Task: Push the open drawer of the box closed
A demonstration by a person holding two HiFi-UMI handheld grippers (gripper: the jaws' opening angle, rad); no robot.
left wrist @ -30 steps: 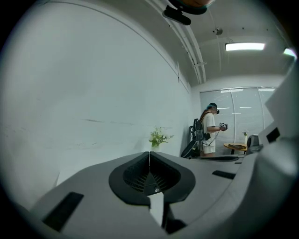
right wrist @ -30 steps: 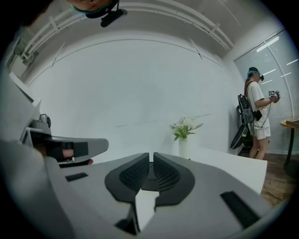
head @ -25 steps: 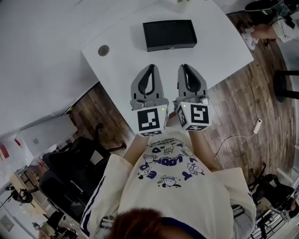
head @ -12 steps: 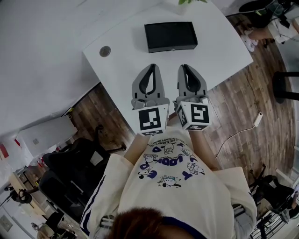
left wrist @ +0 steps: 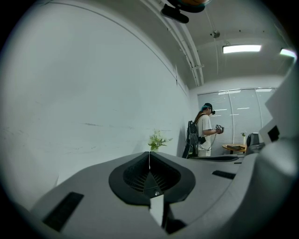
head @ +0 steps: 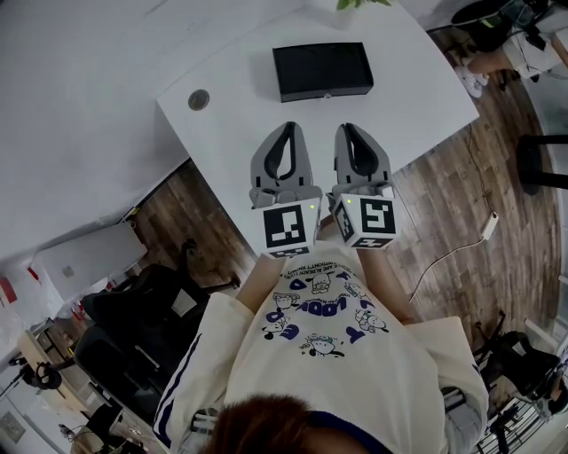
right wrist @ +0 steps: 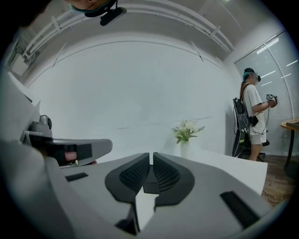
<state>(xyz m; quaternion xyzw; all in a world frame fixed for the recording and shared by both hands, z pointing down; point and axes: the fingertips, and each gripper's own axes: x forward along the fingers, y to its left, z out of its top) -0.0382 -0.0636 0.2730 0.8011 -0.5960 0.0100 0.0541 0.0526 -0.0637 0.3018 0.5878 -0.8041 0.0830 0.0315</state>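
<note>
changed: basically nothing, left gripper (head: 287, 127) and right gripper (head: 349, 129) stayed pinched together, empty
box (head: 322, 71): sat well apart, drawer unreadable

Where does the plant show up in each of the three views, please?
Head view: plant at the top edge, leaves only, beyond the box.
Left gripper view: plant near the centre.
Right gripper view: plant right of centre, on the table.
Shared landmark: a person stands right of it in both gripper views.
</note>
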